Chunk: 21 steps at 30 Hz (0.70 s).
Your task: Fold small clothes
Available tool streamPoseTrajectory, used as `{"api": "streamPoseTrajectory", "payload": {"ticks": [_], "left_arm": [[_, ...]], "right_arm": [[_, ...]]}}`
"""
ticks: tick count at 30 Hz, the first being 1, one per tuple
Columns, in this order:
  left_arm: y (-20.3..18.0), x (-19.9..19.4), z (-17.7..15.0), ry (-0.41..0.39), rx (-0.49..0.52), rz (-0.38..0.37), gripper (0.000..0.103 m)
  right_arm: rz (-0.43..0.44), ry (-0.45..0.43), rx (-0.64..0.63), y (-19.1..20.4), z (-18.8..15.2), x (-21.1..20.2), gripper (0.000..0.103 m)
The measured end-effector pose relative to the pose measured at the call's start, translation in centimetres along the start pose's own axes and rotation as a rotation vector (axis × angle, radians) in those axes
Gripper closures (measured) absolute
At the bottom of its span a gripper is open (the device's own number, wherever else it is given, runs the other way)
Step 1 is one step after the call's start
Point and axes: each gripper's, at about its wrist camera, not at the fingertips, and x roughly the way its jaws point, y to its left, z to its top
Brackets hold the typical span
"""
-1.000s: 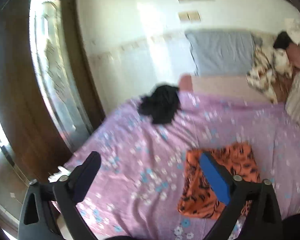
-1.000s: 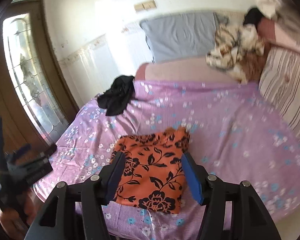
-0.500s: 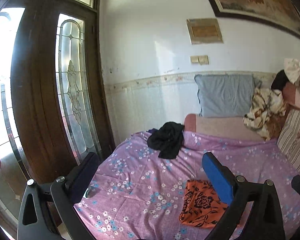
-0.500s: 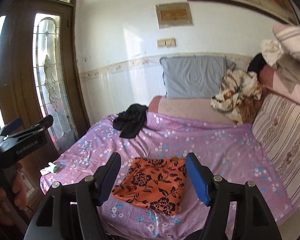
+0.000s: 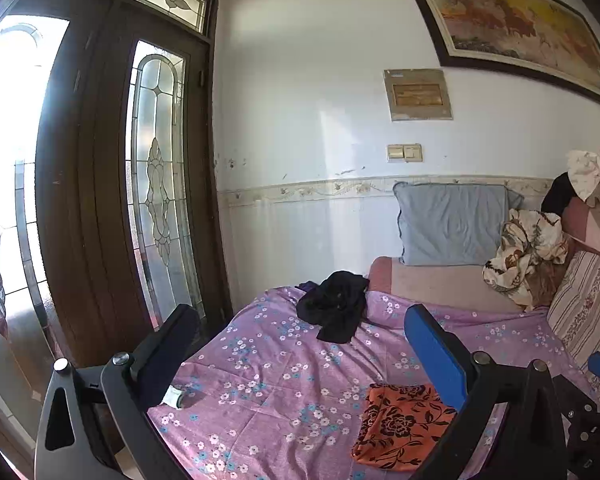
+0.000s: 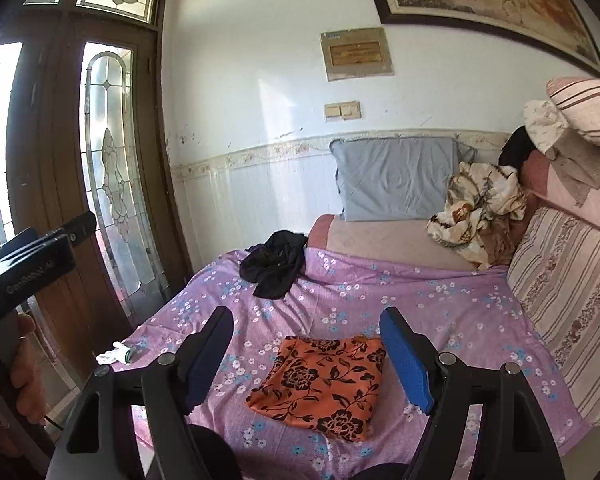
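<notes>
A folded orange garment with black flowers (image 6: 324,384) lies flat near the front edge of the purple flowered bedsheet (image 6: 440,304); the left wrist view shows this garment (image 5: 400,426) low at the right. A crumpled black garment (image 6: 274,266) lies at the far side of the sheet, black garment (image 5: 334,306). My right gripper (image 6: 308,354) hangs above and in front of the orange garment, its jaws opening, nothing between them. My left gripper (image 5: 300,344) is open and empty, held over the bed's left part. A hand holds the left gripper's body (image 6: 24,268) at the left edge.
A grey pillow (image 6: 396,178) leans on the wall behind a pink mattress end (image 6: 388,240). A cream patterned cloth (image 6: 480,206) and striped cushions (image 6: 568,308) pile up at the right. A dark wooden glazed door (image 5: 100,200) stands left. A small white object (image 6: 118,354) lies at the bed's left edge.
Both grippers rose and drew back from the bed, so the orange garment looks smaller and the wall and picture came into view. The right jaws spread wider.
</notes>
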Motion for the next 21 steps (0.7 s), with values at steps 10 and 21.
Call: {"api": "streamPoseTrajectory", "payload": {"ticks": [10,21], "left_arm": [[-1.4,1.5,-0.9,0.045,0.057,-0.019,0.0],[-0.6,3.5,-1.4,0.085,0.052,-0.016,0.0]], "right_arm": [[-0.001,0.014,0.027,-0.8,-0.5,1.0,0.024],[-0.024,0.052,0.009,-0.4,-0.5,3.0,0.024]]}}
